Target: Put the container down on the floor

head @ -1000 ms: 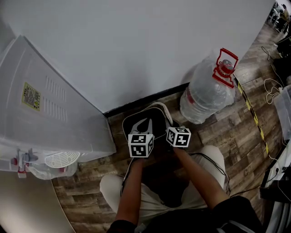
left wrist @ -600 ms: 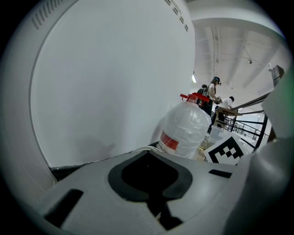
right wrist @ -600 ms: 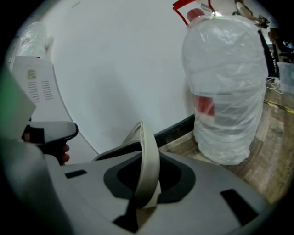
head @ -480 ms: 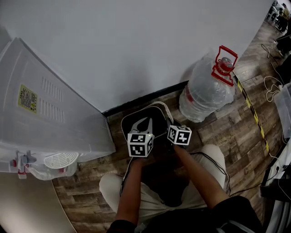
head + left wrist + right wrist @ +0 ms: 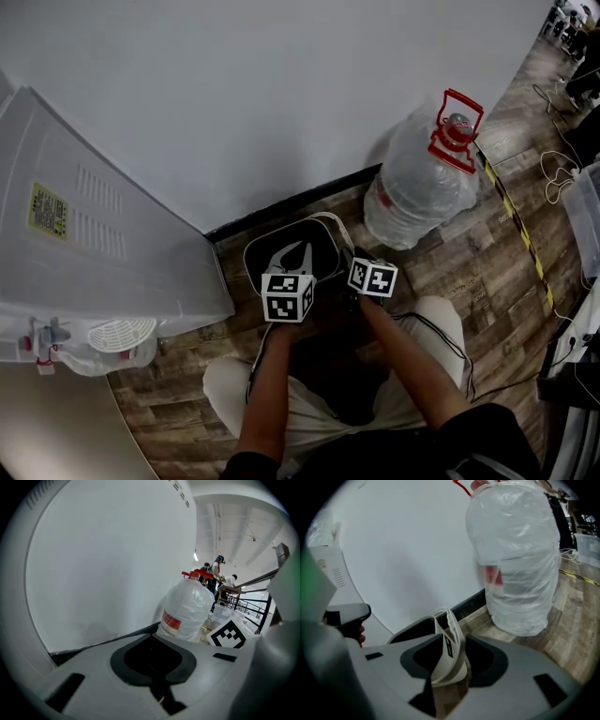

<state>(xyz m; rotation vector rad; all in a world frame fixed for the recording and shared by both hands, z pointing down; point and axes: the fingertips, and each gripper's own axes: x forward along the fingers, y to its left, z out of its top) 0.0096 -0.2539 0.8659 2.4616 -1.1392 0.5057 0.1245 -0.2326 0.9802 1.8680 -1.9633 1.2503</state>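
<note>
Wood floor by the white wall seems to hold the container, mid-frame. My right claw has just been opening and is spread around its white rim. My left claw looks pressed together over its dark inside.

I see container on floor by wall; water jug near on its rt, big appliance on its left.

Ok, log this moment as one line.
phase: release | container: upright by the wall | right gripper: jaws have just been opening, container rim between them, not pressed | left gripper: jaws together over the container's dark inside
</note>
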